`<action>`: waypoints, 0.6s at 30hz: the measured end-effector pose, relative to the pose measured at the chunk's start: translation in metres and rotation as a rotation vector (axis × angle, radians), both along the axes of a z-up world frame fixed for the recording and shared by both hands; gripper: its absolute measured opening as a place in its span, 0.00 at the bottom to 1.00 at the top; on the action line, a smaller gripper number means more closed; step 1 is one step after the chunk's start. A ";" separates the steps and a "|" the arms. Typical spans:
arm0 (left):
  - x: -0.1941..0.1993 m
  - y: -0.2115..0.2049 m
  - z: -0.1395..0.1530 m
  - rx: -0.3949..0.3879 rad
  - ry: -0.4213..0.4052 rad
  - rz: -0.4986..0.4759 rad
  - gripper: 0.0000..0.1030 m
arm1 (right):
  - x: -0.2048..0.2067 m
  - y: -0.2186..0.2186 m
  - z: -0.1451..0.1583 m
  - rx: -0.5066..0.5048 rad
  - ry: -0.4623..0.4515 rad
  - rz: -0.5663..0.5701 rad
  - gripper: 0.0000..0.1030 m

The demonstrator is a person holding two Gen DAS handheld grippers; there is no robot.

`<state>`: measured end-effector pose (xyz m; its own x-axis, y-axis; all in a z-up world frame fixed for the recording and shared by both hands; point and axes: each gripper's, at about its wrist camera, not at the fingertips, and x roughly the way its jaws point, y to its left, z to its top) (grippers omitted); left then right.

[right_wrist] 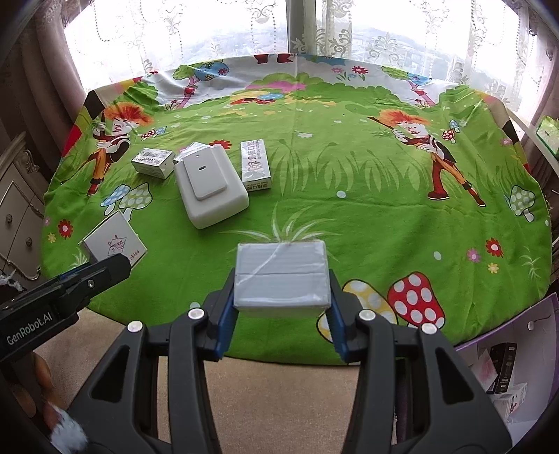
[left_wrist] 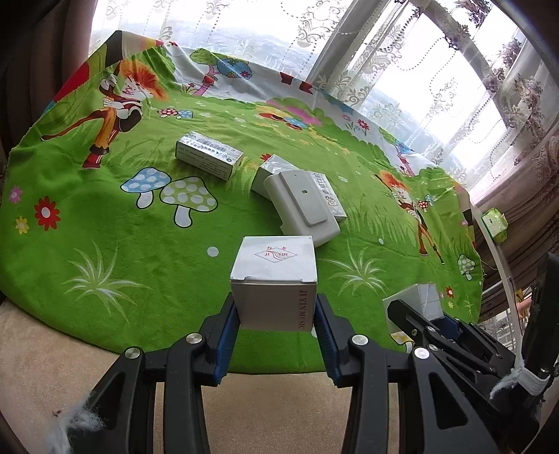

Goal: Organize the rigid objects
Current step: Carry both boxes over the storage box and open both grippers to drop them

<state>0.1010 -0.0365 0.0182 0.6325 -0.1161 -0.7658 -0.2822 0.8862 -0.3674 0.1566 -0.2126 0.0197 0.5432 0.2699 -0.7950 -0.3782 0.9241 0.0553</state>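
Cartoon cloth (right_wrist: 349, 216) under 4 boxes.

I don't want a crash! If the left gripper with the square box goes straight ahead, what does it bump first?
Probably the white case, lying straight beyond the JIYIN box held by the left gripper. Depth and height are hard to judge.

Both wrist cameras sit low at the near edge of the green cartoon-print cloth surface (left_wrist: 104, 244), facing the lace-curtained window (right_wrist: 244, 31). The left view angles rightward; the right view looks straight ahead. Both share the grey rounded plastic case (left_wrist: 304, 206) at mid-surface.
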 end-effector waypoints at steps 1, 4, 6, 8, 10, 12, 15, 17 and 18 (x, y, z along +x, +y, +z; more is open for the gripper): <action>-0.001 -0.003 0.001 0.002 -0.001 -0.006 0.42 | -0.002 -0.002 0.001 0.002 -0.002 0.001 0.48; -0.002 -0.012 0.003 0.008 -0.004 -0.029 0.42 | -0.009 -0.007 0.004 0.008 -0.004 -0.001 0.48; -0.003 -0.019 0.005 0.012 -0.008 -0.047 0.42 | -0.013 -0.011 0.005 0.012 -0.006 -0.002 0.48; -0.004 -0.028 0.007 0.017 -0.011 -0.067 0.42 | -0.017 -0.016 0.007 0.015 -0.007 -0.005 0.48; -0.004 -0.036 0.008 0.021 -0.013 -0.088 0.42 | -0.021 -0.021 0.008 0.022 -0.006 -0.009 0.47; -0.004 -0.046 0.010 0.023 -0.015 -0.114 0.42 | -0.024 -0.028 0.011 0.030 -0.007 -0.016 0.47; -0.003 -0.061 0.012 0.033 -0.018 -0.153 0.42 | -0.028 -0.040 0.014 0.042 -0.008 -0.027 0.47; -0.002 -0.071 0.014 0.040 -0.020 -0.179 0.42 | -0.031 -0.049 0.016 0.048 -0.007 -0.037 0.47; -0.001 -0.076 0.014 0.042 -0.021 -0.193 0.42 | -0.032 -0.054 0.016 0.051 -0.007 -0.044 0.47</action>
